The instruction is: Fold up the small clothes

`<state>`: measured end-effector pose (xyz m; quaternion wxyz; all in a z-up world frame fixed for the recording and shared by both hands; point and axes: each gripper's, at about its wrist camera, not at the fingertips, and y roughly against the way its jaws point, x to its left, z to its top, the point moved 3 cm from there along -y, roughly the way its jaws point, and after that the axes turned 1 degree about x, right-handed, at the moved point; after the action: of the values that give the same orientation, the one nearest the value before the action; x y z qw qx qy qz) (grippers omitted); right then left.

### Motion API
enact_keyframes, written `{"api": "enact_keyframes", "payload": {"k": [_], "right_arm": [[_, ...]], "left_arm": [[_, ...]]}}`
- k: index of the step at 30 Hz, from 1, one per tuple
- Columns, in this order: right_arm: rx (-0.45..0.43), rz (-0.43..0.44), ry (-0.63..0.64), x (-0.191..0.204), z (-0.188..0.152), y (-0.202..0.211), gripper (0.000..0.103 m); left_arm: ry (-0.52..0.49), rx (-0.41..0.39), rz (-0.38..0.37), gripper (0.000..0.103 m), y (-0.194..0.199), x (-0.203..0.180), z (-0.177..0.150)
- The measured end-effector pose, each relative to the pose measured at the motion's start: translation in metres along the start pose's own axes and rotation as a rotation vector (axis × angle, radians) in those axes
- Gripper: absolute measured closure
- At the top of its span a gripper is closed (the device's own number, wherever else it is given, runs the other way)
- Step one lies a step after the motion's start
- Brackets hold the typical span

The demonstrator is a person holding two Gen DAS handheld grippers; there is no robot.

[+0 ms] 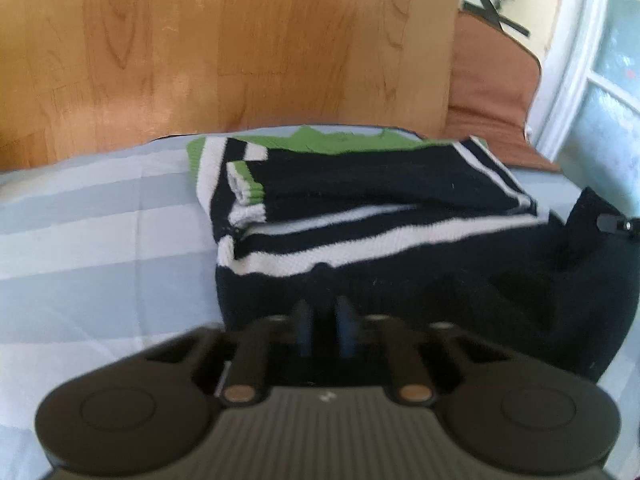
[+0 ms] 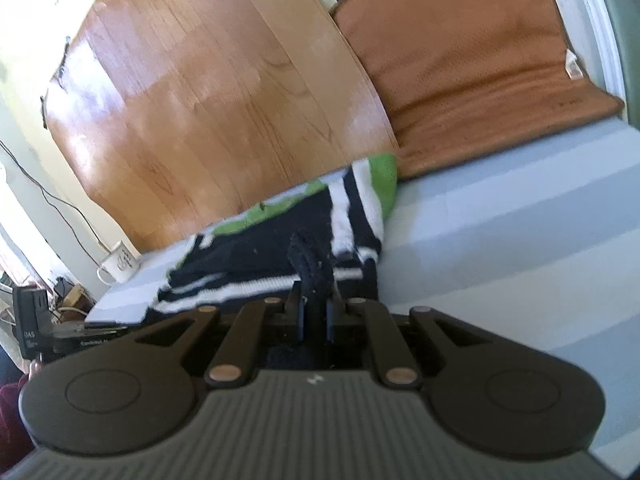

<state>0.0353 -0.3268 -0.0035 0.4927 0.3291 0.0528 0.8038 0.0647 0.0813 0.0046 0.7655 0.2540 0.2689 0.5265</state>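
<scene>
— Left gripper [image 1: 322, 320], in its own view: what are the fingers doing?
— They stand close together with a narrow gap, low over the near dark edge of the sweater [image 1: 360, 216]. Whether any cloth is caught between them, I cannot tell; the black fabric and the black fingers blur together.
— And the sweater itself?
— It lies on the bed [image 1: 100, 220], on a sheet of pale blue and white stripes, toward the far edge beside the wooden headboard [image 1: 220, 40]. It is black with white stripes and green trim, partly folded, with a cuffed sleeve lying across the top. At the right a dark flap of it is raised off the sheet.
— Anything behind it?
— A brown cushion [image 1: 492, 88] leans at the far right corner of the bed, just beside the headboard.
— Now the right wrist view.
— Right gripper [image 2: 314, 308] is clenched on a fold of the sweater [image 2: 280, 248]: a ridge of black knit rises up between its fingers. The rest of the garment spreads away toward the headboard [image 2: 208, 100], its green hem nearest the brown cushion [image 2: 472, 72].
— Off the bed?
— A white mug [image 2: 120, 266] sits near the far left corner, with dark equipment [image 2: 36, 332] lower at the left edge.
</scene>
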Motion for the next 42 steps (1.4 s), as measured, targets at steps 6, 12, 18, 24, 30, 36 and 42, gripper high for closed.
{"api": "enact_keyframes", "payload": {"k": [6,12,18,24,30,36,42], "right_arm": [[-0.146,0.003,0.028,0.015,0.018,-0.002,0.091],[-0.005,-0.226,0.035,-0.01,0.001,-0.059,0.073],[-0.039,-0.088,-0.099,-0.026,-0.01,0.001,0.048],[0.065,0.028,-0.325,-0.034,-0.036,0.048,0.042],[0.19,0.089,-0.46,-0.028,-0.057,0.04,0.041],[0.082,0.038,-0.467,-0.022,-0.037,0.008,0.043],[0.073,-0.027,-0.397,-0.016,-0.031,0.011,0.083]], "left_arm": [[0.175,-0.204,0.05,0.094,0.043,0.035,0.005],[0.175,-0.084,0.196,0.066,-0.004,0.038,0.0],[0.164,-0.065,0.137,0.022,0.043,0.031,-0.02],[0.338,0.067,-0.061,0.021,0.073,0.033,-0.057],[0.543,0.06,-0.19,0.011,0.062,0.036,-0.064],[0.661,-0.024,-0.076,0.075,0.031,0.043,-0.045],[0.704,0.017,-0.04,0.092,0.042,0.048,-0.045]]}}
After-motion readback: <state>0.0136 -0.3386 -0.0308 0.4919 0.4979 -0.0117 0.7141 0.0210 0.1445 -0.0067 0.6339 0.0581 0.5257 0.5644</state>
